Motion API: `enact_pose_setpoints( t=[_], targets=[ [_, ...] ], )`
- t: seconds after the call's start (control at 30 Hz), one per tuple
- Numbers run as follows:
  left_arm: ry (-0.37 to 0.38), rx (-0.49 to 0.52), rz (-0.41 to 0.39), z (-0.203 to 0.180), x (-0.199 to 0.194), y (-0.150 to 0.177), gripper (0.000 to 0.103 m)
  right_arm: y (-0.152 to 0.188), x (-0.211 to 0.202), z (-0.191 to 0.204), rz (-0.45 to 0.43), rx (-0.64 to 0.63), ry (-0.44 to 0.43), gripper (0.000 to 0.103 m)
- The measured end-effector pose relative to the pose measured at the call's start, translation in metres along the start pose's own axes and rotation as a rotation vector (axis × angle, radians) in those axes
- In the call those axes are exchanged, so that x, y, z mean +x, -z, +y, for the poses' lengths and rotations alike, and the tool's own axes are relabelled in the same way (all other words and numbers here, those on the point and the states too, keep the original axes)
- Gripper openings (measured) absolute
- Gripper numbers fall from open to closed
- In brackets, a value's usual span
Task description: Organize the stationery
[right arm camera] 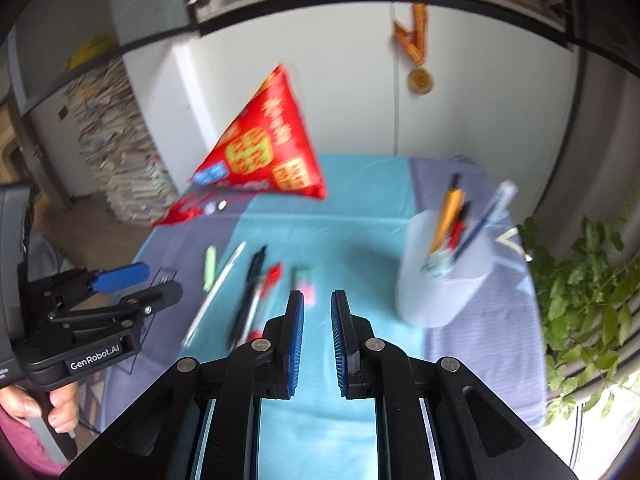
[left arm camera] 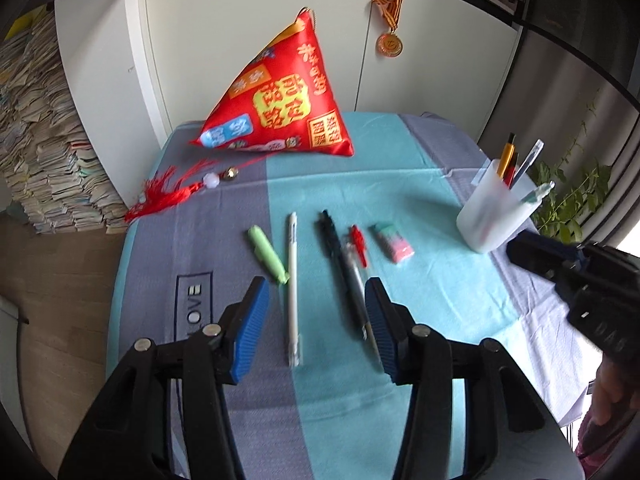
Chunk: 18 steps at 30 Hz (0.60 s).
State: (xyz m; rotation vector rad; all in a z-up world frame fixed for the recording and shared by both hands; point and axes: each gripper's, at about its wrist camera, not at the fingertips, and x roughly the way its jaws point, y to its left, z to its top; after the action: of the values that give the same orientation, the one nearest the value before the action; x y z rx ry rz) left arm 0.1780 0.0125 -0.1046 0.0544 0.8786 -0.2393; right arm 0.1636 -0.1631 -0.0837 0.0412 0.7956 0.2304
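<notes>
Left wrist view | left hand-held gripper (left arm camera: 318, 320) half-open, empty, over pens (left arm camera: 293, 280) | right hand-held gripper (right arm camera: 318, 340) nearly closed, empty | cup (left arm camera: 496, 216) part-filled; five pens, eraser (left arm camera: 394, 243) remain on desk (left arm camera: 440, 300)

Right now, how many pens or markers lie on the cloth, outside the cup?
5, left to right: green marker, white pen, black pen, clear pen, red pen touching it. None seems hidden.

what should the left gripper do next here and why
Probably lower the left gripper onto the white pen and close. Its jaws stand open and empty with that pen lying between them on the cloth, while the holder cup already has pens in it. The right gripper is nearly shut and empty.
</notes>
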Motion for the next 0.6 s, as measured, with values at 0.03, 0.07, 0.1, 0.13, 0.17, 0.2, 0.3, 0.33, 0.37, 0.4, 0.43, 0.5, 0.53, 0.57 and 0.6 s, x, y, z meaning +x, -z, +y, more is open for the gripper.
enact_pose_setpoints(
  t=[0.03,0.07,0.1,0.13,0.17,0.2,0.3,0.33,0.37,0.4,0.43,0.5,0.53,0.57,0.6],
  targets=[
    [0.000,-0.002,0.005,0.002,0.000,0.004,0.046,0.003,0.007,0.006,0.022,-0.014,-0.012,0.014],
    [0.001,-0.003,0.010,0.004,0.000,0.007,0.045,0.007,0.013,0.013,0.040,-0.030,-0.026,0.014],
    [0.002,-0.003,0.017,0.006,0.001,0.011,0.045,0.011,0.021,0.020,0.065,-0.046,-0.035,0.014],
    [0.001,-0.002,0.024,0.008,0.003,0.014,0.044,0.015,0.028,0.026,0.092,-0.054,-0.041,0.014],
    [-0.001,-0.001,0.033,0.009,0.004,0.017,0.044,0.018,0.035,0.031,0.116,-0.055,-0.053,0.014],
    [-0.002,-0.001,0.042,0.011,0.007,0.019,0.044,0.021,0.041,0.036,0.140,-0.053,-0.080,0.014],
    [-0.005,-0.004,0.072,0.017,0.015,0.026,0.041,0.030,0.055,0.047,0.186,-0.056,-0.093,0.014],
    [-0.008,-0.005,0.083,0.018,0.019,0.027,0.040,0.032,0.058,0.049,0.192,-0.061,-0.088,0.014],
    [-0.011,-0.005,0.094,0.020,0.024,0.029,0.039,0.033,0.060,0.051,0.200,-0.061,-0.088,0.014],
    [-0.011,-0.005,0.103,0.021,0.027,0.030,0.039,0.034,0.063,0.052,0.209,-0.055,-0.090,0.014],
    [-0.008,-0.003,0.113,0.021,0.031,0.031,0.039,0.035,0.065,0.052,0.215,-0.049,-0.093,0.014],
    [-0.006,-0.001,0.131,0.021,0.039,0.033,0.039,0.035,0.069,0.050,0.223,-0.038,-0.086,0.014],
    [-0.005,0.003,0.138,0.021,0.043,0.034,0.039,0.036,0.071,0.050,0.227,-0.034,-0.079,0.014],
    [-0.005,0.006,0.145,0.020,0.047,0.034,0.038,0.036,0.072,0.049,0.231,-0.030,-0.076,0.014],
    [-0.008,0.010,0.152,0.019,0.051,0.035,0.038,0.036,0.074,0.048,0.235,-0.023,-0.076,0.014]
  ],
)
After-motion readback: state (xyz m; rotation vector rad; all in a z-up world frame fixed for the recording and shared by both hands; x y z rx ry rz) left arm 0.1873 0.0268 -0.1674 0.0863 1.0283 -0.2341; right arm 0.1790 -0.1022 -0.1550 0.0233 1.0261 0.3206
